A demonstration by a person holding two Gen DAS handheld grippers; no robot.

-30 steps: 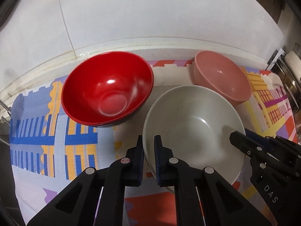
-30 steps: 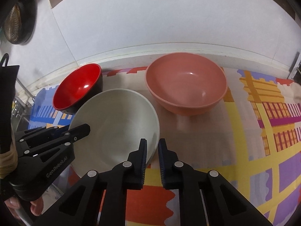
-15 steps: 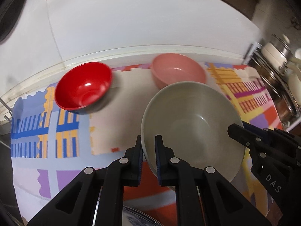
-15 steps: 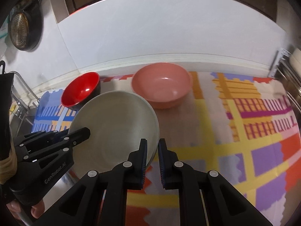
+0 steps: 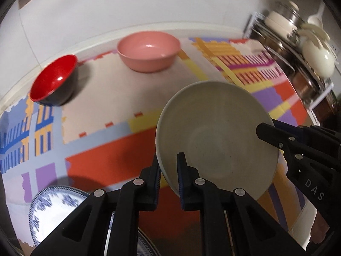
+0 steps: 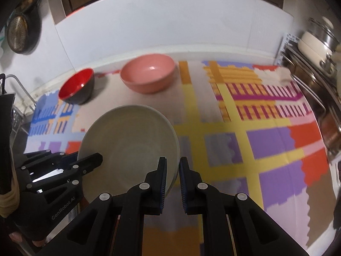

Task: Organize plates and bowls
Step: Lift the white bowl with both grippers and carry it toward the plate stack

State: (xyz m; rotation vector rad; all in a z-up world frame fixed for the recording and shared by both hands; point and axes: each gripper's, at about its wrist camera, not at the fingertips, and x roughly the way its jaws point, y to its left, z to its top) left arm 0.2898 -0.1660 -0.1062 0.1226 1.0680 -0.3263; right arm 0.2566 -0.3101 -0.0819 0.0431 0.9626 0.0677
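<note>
I'm holding the grey bowl (image 5: 215, 136) up over the patterned mat (image 6: 266, 145) – left gripper (image 5: 168, 166) pinching its near rim, jaws just easing apart. Right gripper (image 6: 171, 168) is clamping the opposite rim.

You are working in a home kitchen. The counter (image 6: 213, 42) runs along a white wall and is covered by a bright patterned cloth (image 6: 266, 140). Beyond the cloth's right edge stands a metal dish rack (image 5: 298, 64) stacked with steel pots (image 6: 324, 34) and pale ladles (image 5: 317, 57). Above the cloth's left end a round metal strainer (image 6: 18, 33) hangs on the wall. On the cloth sit everyday bowls, a pink bowl (image 6: 149, 74) and a red bowl (image 6: 76, 87), and at its near left edge lies a blue-patterned plate (image 5: 57, 211).
</note>
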